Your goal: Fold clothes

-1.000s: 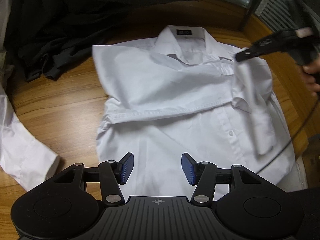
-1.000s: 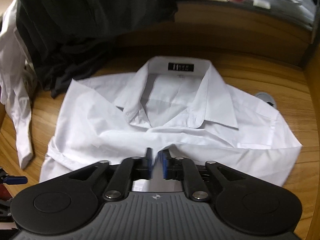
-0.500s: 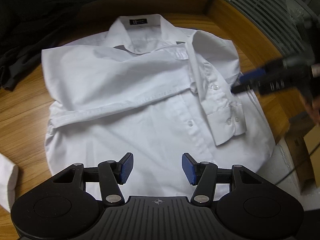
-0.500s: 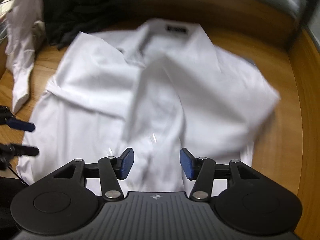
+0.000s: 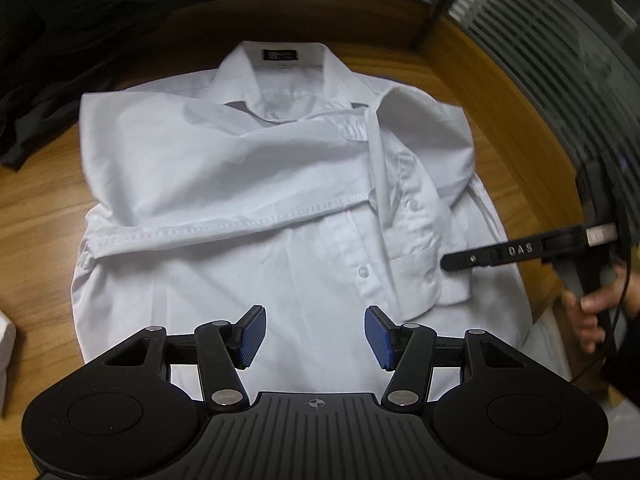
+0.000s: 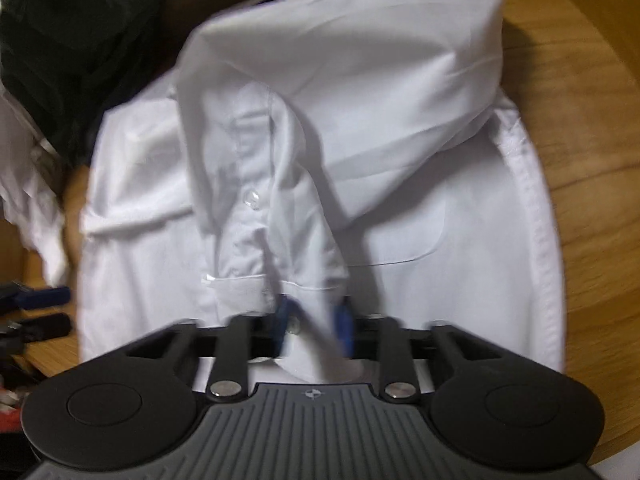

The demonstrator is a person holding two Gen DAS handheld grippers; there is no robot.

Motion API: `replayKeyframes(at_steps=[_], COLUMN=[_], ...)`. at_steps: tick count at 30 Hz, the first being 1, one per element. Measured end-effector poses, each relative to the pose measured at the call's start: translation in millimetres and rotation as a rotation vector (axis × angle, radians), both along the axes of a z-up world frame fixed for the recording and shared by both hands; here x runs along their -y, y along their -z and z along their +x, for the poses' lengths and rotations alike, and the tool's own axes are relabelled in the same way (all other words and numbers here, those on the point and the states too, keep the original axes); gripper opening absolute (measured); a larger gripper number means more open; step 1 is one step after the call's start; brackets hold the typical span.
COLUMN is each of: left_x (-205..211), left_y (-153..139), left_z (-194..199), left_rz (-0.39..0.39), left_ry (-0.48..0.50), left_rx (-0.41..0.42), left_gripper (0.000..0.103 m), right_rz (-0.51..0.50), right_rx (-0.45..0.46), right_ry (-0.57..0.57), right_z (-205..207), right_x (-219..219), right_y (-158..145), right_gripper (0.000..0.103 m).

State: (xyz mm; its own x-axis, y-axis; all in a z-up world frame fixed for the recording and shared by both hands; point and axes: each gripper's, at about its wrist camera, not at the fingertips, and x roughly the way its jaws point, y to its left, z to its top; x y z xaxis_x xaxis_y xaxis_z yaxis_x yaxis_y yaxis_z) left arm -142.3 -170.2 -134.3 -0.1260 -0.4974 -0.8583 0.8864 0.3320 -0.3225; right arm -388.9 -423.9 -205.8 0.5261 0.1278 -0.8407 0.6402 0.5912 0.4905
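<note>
**A:** Where is the garment?

**B:** The white button-front cotton shirt lies flat on the brown wood-grain tabletop, collar away from the camera, both sleeves folded across its front. One sleeve's buttoned cuff lies near the placket.

**A:** Do the two cameras differ?

**B:** The left wrist view shows the whole shirt sharply, and the person's hand gripping the right tongs' handle at the frame's edge. The right wrist view is blurred and close; it shows a chest pocket that the other view does not show, and white cloth heaped beside the shirt.

**A:** And the tongs?

**B:** The left gripper hangs over the shirt's lower front, its blue pads standing apart with nothing between them. The right gripper has just been closing; its jaws are narrow with the cuff's cloth between them, though blur hides whether the pads press it.

**A:** Any writing?

**B:** A dark neck label sits inside the collar, its text too small to read. The right tongs' black finger reads "DAS". Dark clothing lies piled beyond the shirt.
</note>
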Motion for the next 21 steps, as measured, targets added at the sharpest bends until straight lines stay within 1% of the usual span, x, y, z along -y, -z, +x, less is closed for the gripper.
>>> replayKeyframes(at_steps=[3, 4, 6, 12, 14, 18, 19, 21], left_x=[-5, -7, -10, -24, -27, -27, -26, -19], left_y=[3, 4, 8, 24, 30, 42, 45, 48], left_z=[11, 16, 26, 57, 66, 75, 76, 76], left_rz=[-0.001, -0.001, -0.002, -0.038, -0.053, -0.088, -0.093, -0.093], left_ry=[-0.071, -0.105, -0.173, -0.415, -0.496, -0.608, -0.627, -0.641], left_rx=[-0.045, -0.067, -0.111, -0.326, -0.402, -0.536, -0.553, -0.560], left_gripper=[0.060, 0.062, 0.062, 0.063, 0.063, 0.064, 0.064, 0.063], right_rz=[0.072, 0.100, 0.154, 0.297, 0.337, 0.395, 0.409, 0.435], right_rx=[0.079, 0.107, 0.159, 0.269, 0.293, 0.314, 0.312, 0.309], right_ry=[0.048, 0.062, 0.091, 0.187, 0.222, 0.272, 0.280, 0.298], right_z=[1, 3, 10, 46, 61, 84, 87, 91], right_x=[-5, -7, -12, -32, -37, -47, -49, -51], right_y=[-9, -12, -17, -28, -31, -32, -31, -28], right_gripper=[0.011, 0.010, 0.010, 0.009, 0.009, 0.009, 0.009, 0.009])
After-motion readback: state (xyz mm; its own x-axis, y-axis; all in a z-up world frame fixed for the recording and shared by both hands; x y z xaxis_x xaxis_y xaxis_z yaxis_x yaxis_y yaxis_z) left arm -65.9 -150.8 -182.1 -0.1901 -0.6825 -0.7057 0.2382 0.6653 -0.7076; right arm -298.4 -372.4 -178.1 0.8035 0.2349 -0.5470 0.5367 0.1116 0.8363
